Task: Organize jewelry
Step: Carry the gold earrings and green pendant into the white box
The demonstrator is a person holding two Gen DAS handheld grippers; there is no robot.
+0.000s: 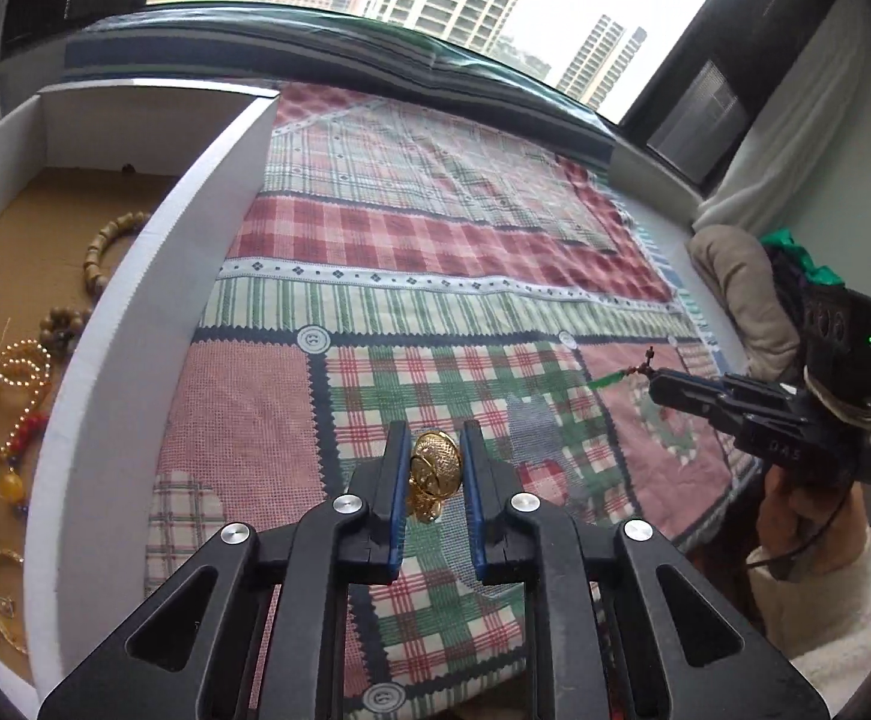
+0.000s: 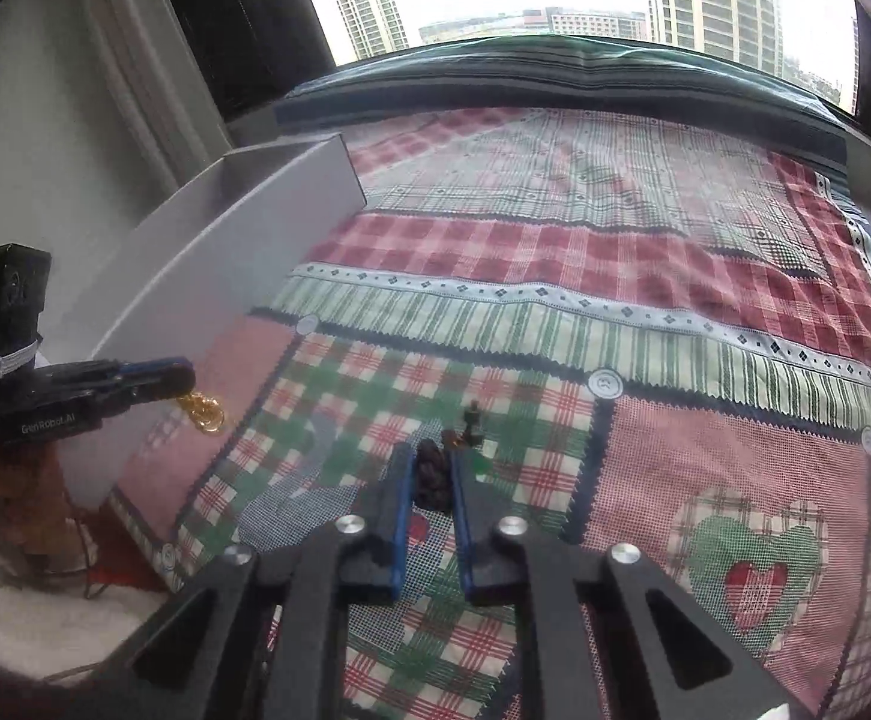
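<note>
With several bracelets (image 1: 12, 372) already in the white box (image 1: 135, 324), the left gripper (image 1: 433, 462) clamps a gold ornament (image 1: 434, 471) and the right gripper (image 2: 429, 474) clamps dark beads (image 2: 432, 474), both above the quilt (image 1: 435, 240), not yet boxed.

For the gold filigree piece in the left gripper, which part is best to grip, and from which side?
The gold piece is best pinched across its rounded mesh body, coming from above with one pad on each flank. That body is the widest part, while the small rings below it dangle loosely and would likely slip. The left gripper already holds it about this way, lifted off the quilt.
</note>
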